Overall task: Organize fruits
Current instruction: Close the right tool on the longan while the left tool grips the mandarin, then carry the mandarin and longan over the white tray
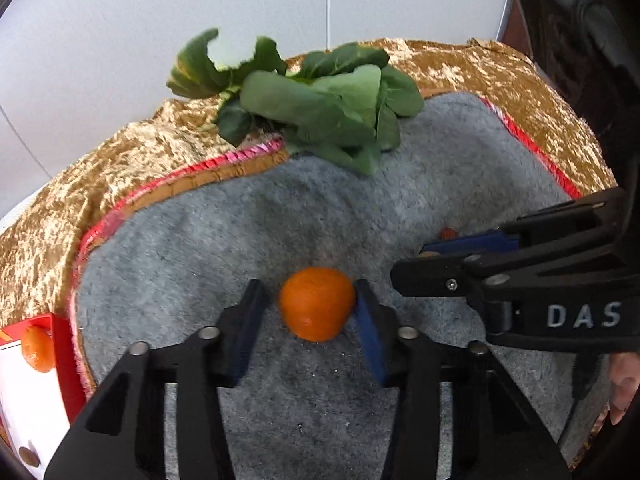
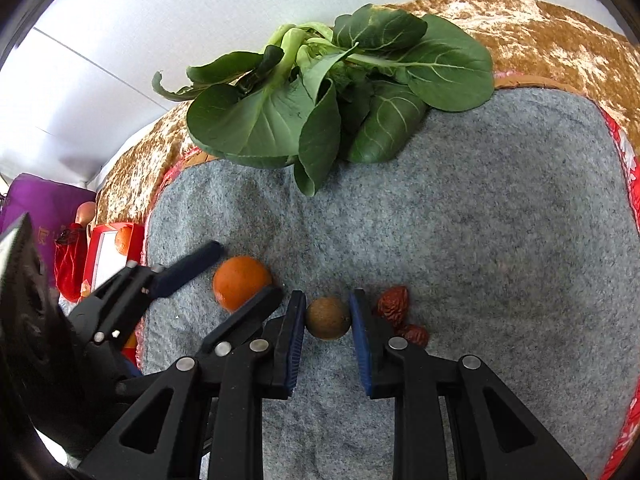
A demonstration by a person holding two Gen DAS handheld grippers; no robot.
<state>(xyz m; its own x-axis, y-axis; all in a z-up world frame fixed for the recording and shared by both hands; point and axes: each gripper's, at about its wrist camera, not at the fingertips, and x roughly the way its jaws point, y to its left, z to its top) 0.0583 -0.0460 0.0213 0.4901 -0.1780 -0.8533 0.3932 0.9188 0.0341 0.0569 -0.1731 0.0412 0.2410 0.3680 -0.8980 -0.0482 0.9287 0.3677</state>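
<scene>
your left gripper [image 1: 308, 308] stands wide apart around the orange [image 1: 317, 303] on the grey mat [image 1: 224, 232]. the fruit sits between the two blue pads: it looks to touch the right-hand pad, while a clear gap shows on the left-hand side, so nothing is clamped. your right gripper [image 2: 327, 320] is also parted, with the small brown round fruit [image 2: 328, 318] between its pads; the pads sit just beside it on both sides, but you cannot tell whether they press on it.

from the left wrist view you see the right gripper [image 1: 428, 256] coming in from the right, a little beyond the orange. the brown fruit is hidden there; only a speck of red shows past the blue pad. that view also gives you the red and white box [image 1: 36, 384] at the lower left edge of the mat, with a second orange [image 1: 37, 350] in it.

from the right wrist view you get what the other misses: two wrinkled red dates [image 2: 394, 304] lying just beside the right-hand pad, one behind the other, and the left gripper [image 2: 236, 268] seen from the side with the orange [image 2: 240, 282] between its fingers. the leafy greens [image 2: 332, 92] lie at the far edge of the mat, overlapping onto the gold cloth [image 2: 560, 28], well apart from both grippers. a purple bag [image 2: 36, 204] shows far left.
</scene>
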